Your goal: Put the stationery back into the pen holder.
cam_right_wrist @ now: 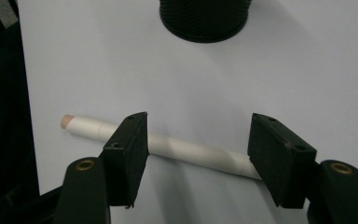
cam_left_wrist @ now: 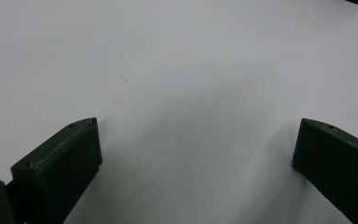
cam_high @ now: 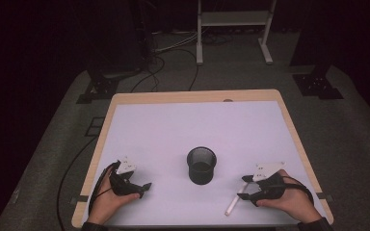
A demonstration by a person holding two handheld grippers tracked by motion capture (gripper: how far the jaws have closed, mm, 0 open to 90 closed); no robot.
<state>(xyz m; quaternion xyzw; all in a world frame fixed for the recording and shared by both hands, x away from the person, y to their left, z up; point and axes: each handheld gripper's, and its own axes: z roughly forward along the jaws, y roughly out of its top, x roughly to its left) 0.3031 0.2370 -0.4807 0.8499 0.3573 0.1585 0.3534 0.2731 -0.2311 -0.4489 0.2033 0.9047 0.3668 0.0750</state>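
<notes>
a: right tongs (cam_right_wrist: 198,144)?
b: spread, straddling white pen (cam_right_wrist: 191,148), pads clear of it. pen flat on tabletop (cam_high: 173,125), at 4 o'clock from black mesh cup (cam_high: 202,165).
a: left tongs (cam_left_wrist: 196,149)?
b: spread wide, nothing between, resting at 9 o'clock of cup.

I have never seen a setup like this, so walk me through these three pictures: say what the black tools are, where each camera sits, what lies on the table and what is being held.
A person sits at a table covered with a white sheet and holds a hand-operated two-jaw gripper in each hand. The high view looks down from above: the left gripper at left, the right gripper at right. The other two cameras ride on the grippers and look along their black jaws. Between the hands stands a black mesh cup. A white pen lies flat on the sheet, crossing beyond the right gripper's open jaws. Neither gripper grips anything; the left gripper's jaws stand wide over bare sheet.
</notes>
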